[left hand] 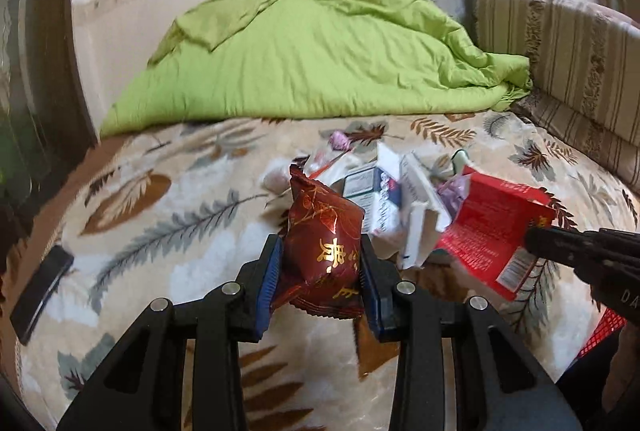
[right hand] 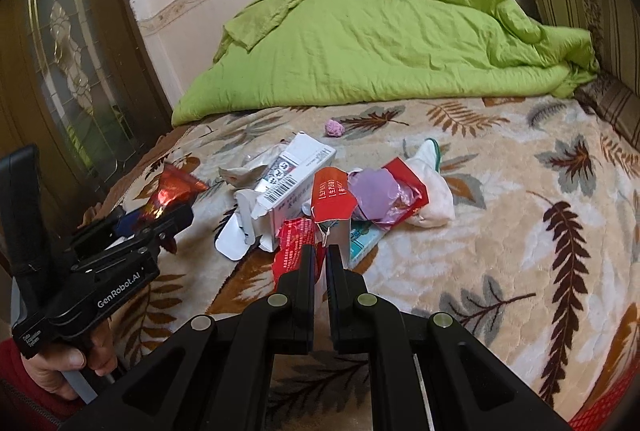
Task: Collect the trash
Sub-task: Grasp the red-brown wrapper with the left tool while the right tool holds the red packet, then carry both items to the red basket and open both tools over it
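1. Two grippers were over the leaf-print blanket [right hand: 520, 191].
2. L gripper [left hand: 320, 271] was clamped on a dark red snack packet [left hand: 326, 231], held up off the bed.
3. R gripper [right hand: 320, 267] pinched a red carton [right hand: 294, 243], fingers nearly together.
4. Trash pile incl. white box [right hand: 296, 171] lay mid-bed, near the green quilt [right hand: 380, 31].

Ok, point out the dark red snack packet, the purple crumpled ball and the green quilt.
dark red snack packet [left hand: 324, 231]: left wrist view, middle of its printed front.
purple crumpled ball [right hand: 335, 128]: right wrist view, its centre.
green quilt [right hand: 384, 43]: right wrist view, broad top surface.
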A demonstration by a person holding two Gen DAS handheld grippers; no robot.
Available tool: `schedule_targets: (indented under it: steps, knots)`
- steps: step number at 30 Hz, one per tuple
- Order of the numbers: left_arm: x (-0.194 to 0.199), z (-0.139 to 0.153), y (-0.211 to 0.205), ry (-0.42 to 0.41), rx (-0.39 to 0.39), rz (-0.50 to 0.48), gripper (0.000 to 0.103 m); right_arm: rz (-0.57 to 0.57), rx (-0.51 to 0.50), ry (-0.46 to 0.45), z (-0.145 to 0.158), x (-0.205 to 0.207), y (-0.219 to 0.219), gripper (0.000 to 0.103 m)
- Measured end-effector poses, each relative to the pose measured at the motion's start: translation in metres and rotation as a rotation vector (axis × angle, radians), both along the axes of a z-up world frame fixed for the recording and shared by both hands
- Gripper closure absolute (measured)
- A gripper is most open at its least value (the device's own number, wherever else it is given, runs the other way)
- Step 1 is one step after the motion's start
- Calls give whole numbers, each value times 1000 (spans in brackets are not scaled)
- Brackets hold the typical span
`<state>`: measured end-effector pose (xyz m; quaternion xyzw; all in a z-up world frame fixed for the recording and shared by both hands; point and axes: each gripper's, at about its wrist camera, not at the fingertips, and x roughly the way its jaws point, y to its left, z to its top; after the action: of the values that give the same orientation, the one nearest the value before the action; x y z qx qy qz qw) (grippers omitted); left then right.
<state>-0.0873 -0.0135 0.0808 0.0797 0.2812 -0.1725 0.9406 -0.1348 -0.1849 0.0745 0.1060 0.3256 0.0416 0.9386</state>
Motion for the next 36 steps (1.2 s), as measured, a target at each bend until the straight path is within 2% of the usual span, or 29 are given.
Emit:
schedule_targets:
  steps: [12,19,23,28,32,36]
  knots:
    - [-1,2,0,-39,15,17,67,-4,25,-46,9,-8,-1,97]
    - [-8,6,-6,-10,-29,-47,68,-40,30,-82,19,-28,-3,97]
    - [-17,12,-19,35,-73,-132,68,-81,71,-104,29,-50,-15,97]
    - [-35,22,-58,96,-105,-270,68,-175,157,-133,49,-91,-61,97]
    - [-68,35,-113,117,-110,-434,68,-306,171,-166,67,-141,-112,97]
    - [-110,45,-179,145,-108,-622,67,-449,107,-166,79,-196,-155,97]
